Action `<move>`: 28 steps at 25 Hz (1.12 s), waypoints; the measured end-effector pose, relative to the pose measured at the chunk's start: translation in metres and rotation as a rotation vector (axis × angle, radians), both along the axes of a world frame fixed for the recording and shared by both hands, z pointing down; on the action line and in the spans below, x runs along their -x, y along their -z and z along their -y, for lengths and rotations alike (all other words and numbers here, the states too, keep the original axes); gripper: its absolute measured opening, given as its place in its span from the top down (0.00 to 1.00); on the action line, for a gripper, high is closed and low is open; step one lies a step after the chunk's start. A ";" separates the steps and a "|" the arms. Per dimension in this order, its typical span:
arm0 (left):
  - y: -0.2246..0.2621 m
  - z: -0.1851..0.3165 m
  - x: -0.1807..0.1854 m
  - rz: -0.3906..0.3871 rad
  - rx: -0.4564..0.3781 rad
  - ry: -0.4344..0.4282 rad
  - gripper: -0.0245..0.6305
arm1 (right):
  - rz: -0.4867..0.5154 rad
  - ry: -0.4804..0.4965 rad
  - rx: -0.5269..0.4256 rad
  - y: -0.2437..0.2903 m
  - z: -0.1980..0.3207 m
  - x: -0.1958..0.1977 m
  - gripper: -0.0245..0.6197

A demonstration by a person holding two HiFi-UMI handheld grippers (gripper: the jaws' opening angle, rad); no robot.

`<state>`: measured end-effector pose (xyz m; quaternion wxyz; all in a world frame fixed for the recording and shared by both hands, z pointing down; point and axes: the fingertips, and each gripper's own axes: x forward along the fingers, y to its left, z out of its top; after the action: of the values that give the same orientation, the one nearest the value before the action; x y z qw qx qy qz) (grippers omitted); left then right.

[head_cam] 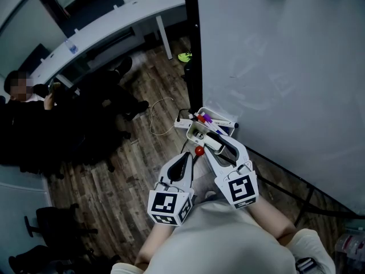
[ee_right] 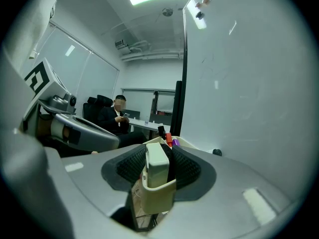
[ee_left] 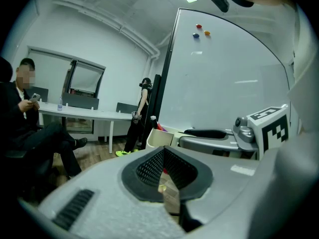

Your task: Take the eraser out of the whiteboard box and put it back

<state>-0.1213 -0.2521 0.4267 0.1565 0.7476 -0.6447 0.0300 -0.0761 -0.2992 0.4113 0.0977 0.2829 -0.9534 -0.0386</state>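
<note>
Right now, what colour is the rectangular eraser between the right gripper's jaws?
Cream-white eraser; see right gripper view.

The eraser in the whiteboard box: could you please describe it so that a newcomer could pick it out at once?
Against the large white whiteboard, low at its left edge, sits a small cream plastic box. The cream-white rectangular eraser stands upright at its near end, between the jaws of the right gripper; unlike the slim red and purple markers beyond, it is a plain block.

Off to your left, a person in dark clothes (head_cam: 23, 124) is sitting beside a long white counter (head_cam: 114, 16), holding a phone (ee_left: 33, 97).
</note>
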 end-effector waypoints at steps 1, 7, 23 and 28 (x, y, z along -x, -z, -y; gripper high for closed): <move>0.001 -0.001 0.000 0.000 -0.001 0.000 0.95 | 0.002 -0.002 0.002 0.001 0.000 0.000 0.70; 0.003 -0.007 0.002 0.000 -0.006 0.003 0.95 | 0.011 -0.008 -0.023 0.007 -0.003 -0.002 0.70; 0.011 -0.025 0.003 -0.004 -0.023 -0.013 0.95 | 0.042 -0.042 -0.120 0.036 -0.017 -0.006 0.72; 0.010 -0.029 0.004 -0.003 -0.025 -0.020 0.95 | 0.056 -0.051 -0.145 0.045 -0.021 -0.006 0.72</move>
<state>-0.1256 -0.2230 0.4167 0.1476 0.7560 -0.6374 0.0224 -0.0699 -0.2785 0.3662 0.0512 0.3146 -0.9429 -0.0969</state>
